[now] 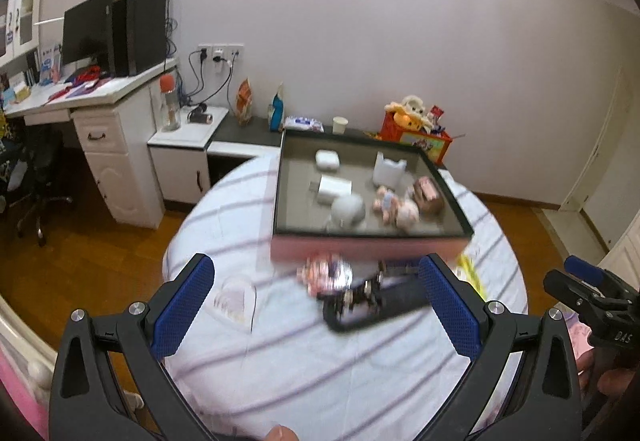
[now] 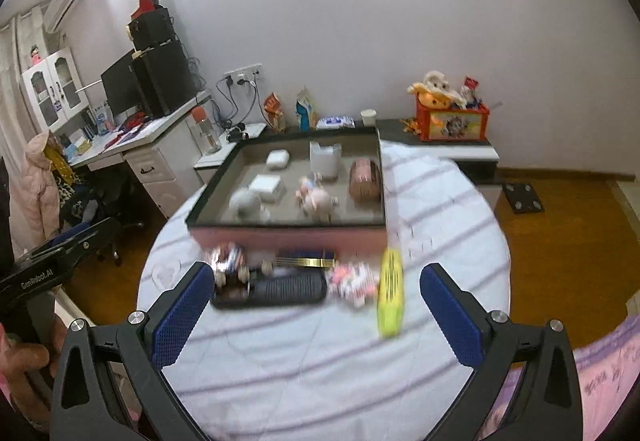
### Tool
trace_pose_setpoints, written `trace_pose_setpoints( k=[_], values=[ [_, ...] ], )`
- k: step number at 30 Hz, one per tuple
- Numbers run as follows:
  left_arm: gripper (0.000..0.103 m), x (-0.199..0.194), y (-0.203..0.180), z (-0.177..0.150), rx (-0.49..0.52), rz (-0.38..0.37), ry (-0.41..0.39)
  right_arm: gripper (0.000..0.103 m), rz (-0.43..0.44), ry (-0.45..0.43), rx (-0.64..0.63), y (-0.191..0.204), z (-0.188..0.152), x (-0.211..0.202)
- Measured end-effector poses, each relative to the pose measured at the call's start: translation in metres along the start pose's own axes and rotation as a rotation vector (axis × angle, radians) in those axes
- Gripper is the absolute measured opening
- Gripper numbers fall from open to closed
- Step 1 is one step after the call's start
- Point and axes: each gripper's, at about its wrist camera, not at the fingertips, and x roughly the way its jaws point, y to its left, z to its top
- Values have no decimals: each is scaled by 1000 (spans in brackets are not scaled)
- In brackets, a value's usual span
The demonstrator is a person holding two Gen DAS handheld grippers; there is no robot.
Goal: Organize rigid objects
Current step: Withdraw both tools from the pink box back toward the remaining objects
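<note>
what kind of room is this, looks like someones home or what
Most likely a bedroom or study in a home. A white desk carries a monitor and a computer tower, a box of plush toys sits by the wall, and the work surface looks like a striped bedsheet.

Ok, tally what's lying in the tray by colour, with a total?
White: 3 (case, charger, container)
Grey: 1 (round lump)
Pink: 2 (figurine, rounded box)
Total: 6 in the tray; blur hides finer detail.
</note>
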Motion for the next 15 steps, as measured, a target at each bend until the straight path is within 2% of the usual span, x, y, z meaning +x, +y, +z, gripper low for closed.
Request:
trace_pose_setpoints(
  k=[8, 15],
  values=[
    [103, 0, -6, -52, -20, -31, 78, 103, -19, 86, 30, -12, -53, -1],
    [103, 7, -11, -68, -8, -31, 122, 103, -22, 96, 36, -17, -59, -1]
  ],
)
